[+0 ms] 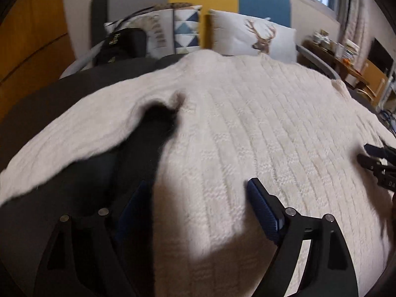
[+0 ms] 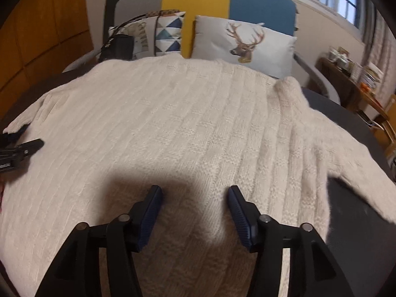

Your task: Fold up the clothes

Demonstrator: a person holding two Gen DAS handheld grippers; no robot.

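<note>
A cream ribbed knit sweater (image 1: 247,113) lies spread flat on a dark surface (image 1: 49,99); it also fills the right wrist view (image 2: 173,123). One sleeve (image 1: 74,133) stretches to the left, the other sleeve (image 2: 334,148) to the right. My left gripper (image 1: 198,188) is open, low over the sweater's near left edge, holding nothing. My right gripper (image 2: 195,193) is open, low over the sweater's near middle, holding nothing. The right gripper shows at the right edge of the left wrist view (image 1: 376,158); the left gripper shows at the left edge of the right wrist view (image 2: 22,148).
Behind the sweater stand a deer pillow (image 2: 247,42), a triangle-pattern pillow (image 2: 168,34) and a black bag (image 2: 118,47) against a grey, yellow and blue backrest (image 2: 198,0). A cluttered wooden desk (image 2: 354,79) stands at the right, a wooden door (image 1: 29,37) at the left.
</note>
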